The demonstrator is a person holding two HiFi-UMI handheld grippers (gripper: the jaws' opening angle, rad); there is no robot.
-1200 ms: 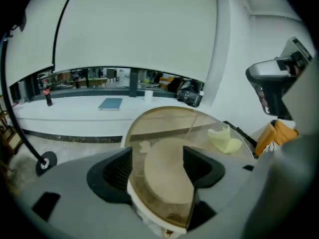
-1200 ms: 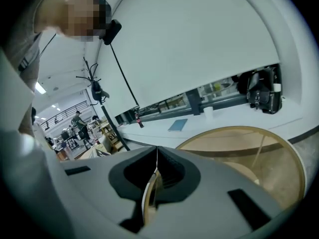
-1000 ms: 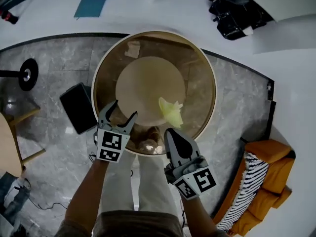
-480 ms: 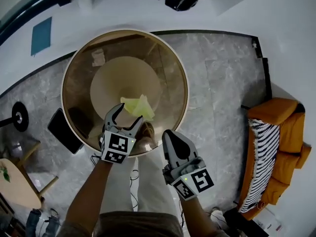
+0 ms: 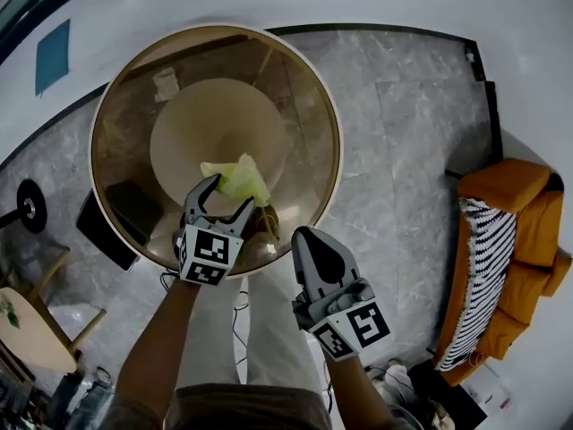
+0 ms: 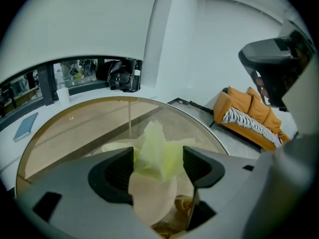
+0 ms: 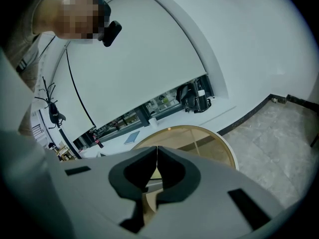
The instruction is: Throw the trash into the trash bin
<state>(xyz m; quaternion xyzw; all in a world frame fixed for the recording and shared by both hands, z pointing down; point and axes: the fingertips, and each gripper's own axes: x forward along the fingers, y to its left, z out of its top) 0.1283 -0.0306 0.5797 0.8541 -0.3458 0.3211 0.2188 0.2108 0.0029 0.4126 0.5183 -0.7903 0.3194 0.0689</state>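
Shifting left gripper (image 5: 230, 195) onto trash (image 5: 235, 173) on table (image 5: 337, 141), straddling it unclenched; holding right gripper (image 5: 311, 240) clenched empty off table's edge. Risking shoving trash across table while closing.

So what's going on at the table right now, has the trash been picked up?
Not yet. A person stands at the round glass table with a gripper in each hand. The left gripper is open, with its jaws on either side of the crumpled yellow-green trash lying on the glass. The right gripper is shut and empty, held by the table's near edge.
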